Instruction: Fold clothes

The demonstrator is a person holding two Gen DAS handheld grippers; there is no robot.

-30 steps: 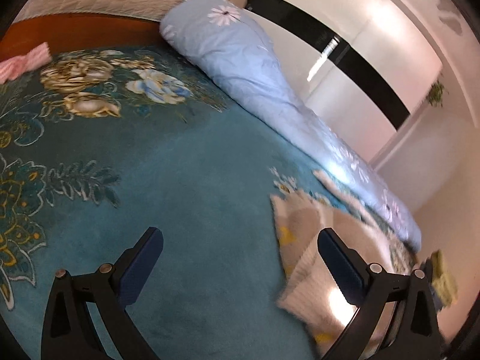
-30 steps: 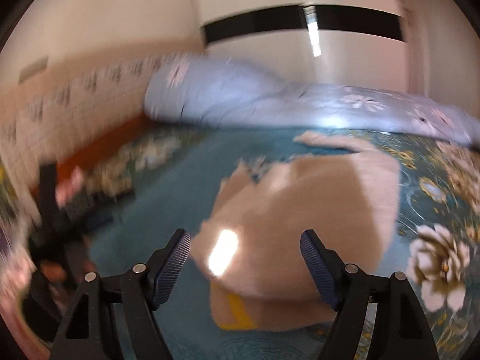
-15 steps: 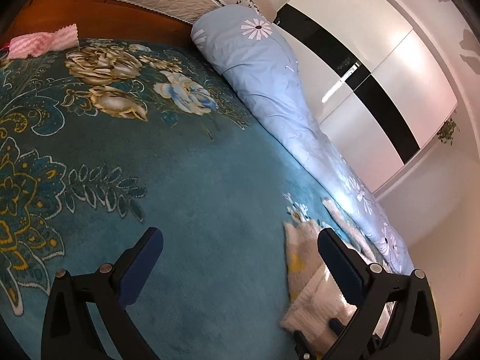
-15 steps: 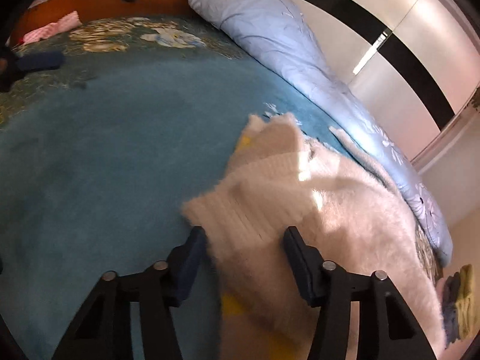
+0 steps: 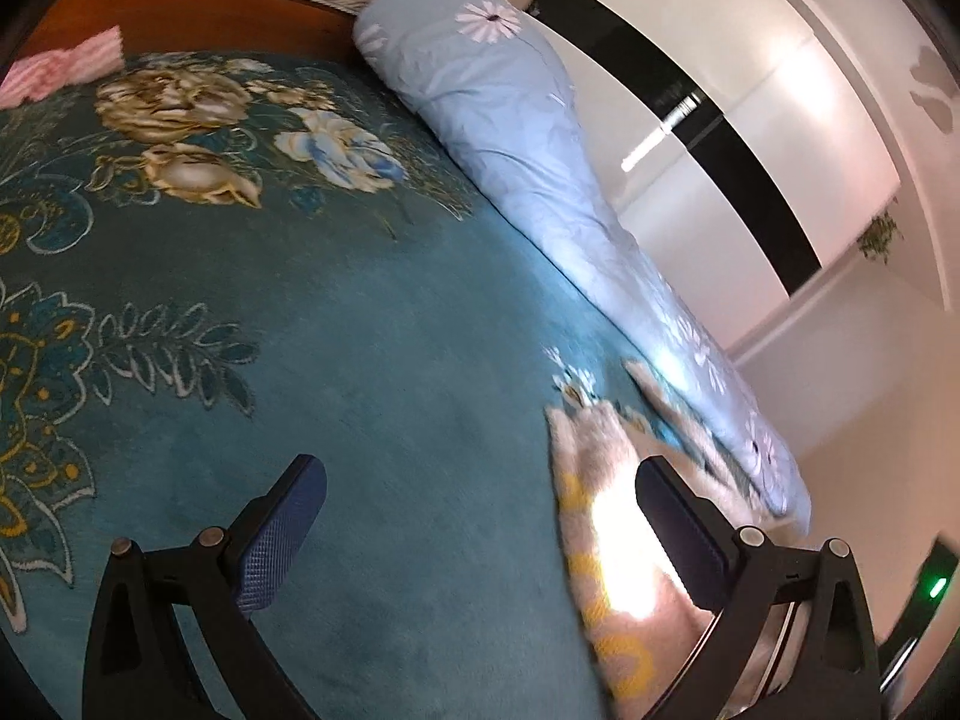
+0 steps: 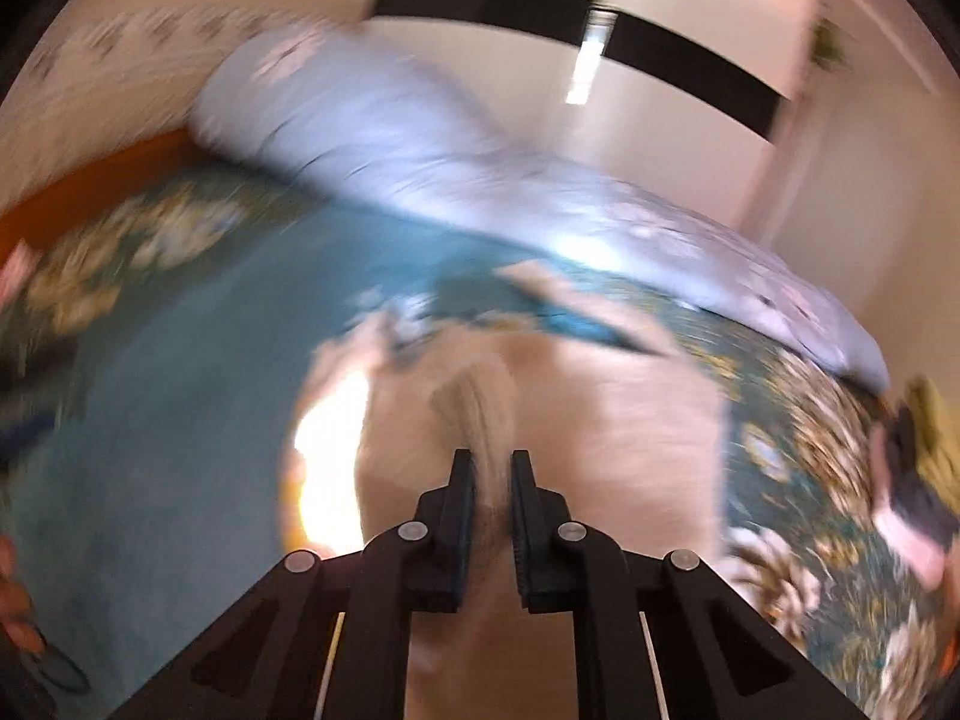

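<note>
A fluffy cream sweater [image 6: 606, 396] with yellow markings lies on a teal floral bedspread [image 6: 180, 360]. My right gripper [image 6: 491, 474] is shut on a pinched ridge of the sweater, which bunches up between its fingers; this view is blurred by motion. In the left wrist view the same sweater [image 5: 606, 516] shows at the lower right, partly behind the right finger. My left gripper [image 5: 480, 516] is wide open over the teal bedspread [image 5: 312, 312], with nothing between its fingers.
A rolled pale-blue floral duvet [image 5: 516, 138] runs along the far side of the bed beside a white wardrobe with a black stripe. A pink cloth [image 5: 66, 63] lies by the wooden headboard. Other clothes [image 6: 918, 456] sit at the bed's right edge.
My right gripper has shut on the sweater's edge and is lifting it with fast motion. My left gripper stays open and has shifted slightly, showing more of the sweater.
</note>
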